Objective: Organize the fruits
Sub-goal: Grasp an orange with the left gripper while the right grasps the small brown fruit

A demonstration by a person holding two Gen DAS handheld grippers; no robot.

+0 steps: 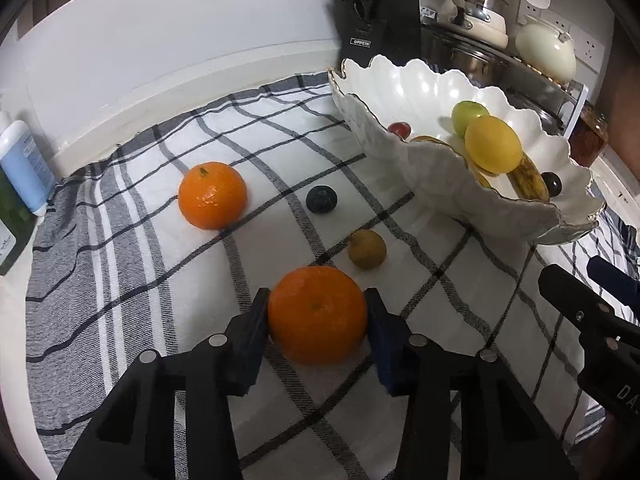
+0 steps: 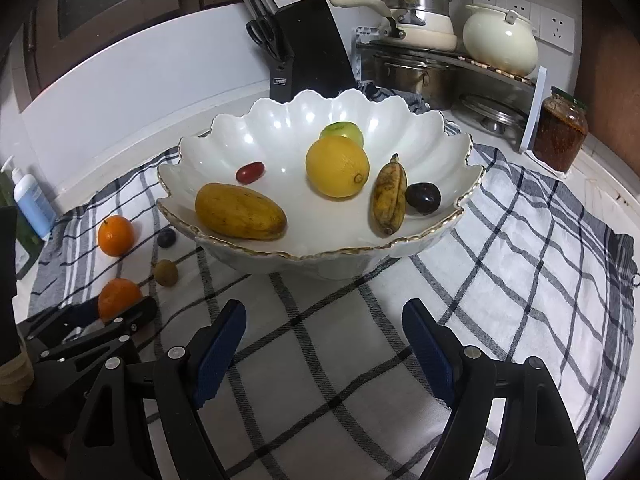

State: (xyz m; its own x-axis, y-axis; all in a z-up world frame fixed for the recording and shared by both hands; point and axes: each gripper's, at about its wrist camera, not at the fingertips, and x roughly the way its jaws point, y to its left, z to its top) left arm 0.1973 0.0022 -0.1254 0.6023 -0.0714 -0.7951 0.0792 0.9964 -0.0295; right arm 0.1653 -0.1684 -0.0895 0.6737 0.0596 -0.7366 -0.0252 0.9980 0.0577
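Between your left gripper's point(image 1: 318, 316) pads sits a mandarin point(image 1: 317, 314), pinched on the checked cloth point(image 1: 120, 280). Ahead lie a longan point(image 1: 367, 249), a plum point(image 1: 321, 199), another mandarin point(image 1: 212, 195). Your right gripper point(image 2: 324, 344) stands spread, empty, before the scalloped bowl point(image 2: 280, 128).

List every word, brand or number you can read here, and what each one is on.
"OPPEIN": white label on the black knife block.
"DA": white letters on the right tongs, cut off at the edge of the left wrist view.
Blue bottle: label print too small to read.
Green container at the left edge: white lettering, cut off and unreadable.
Jar: no readable text.
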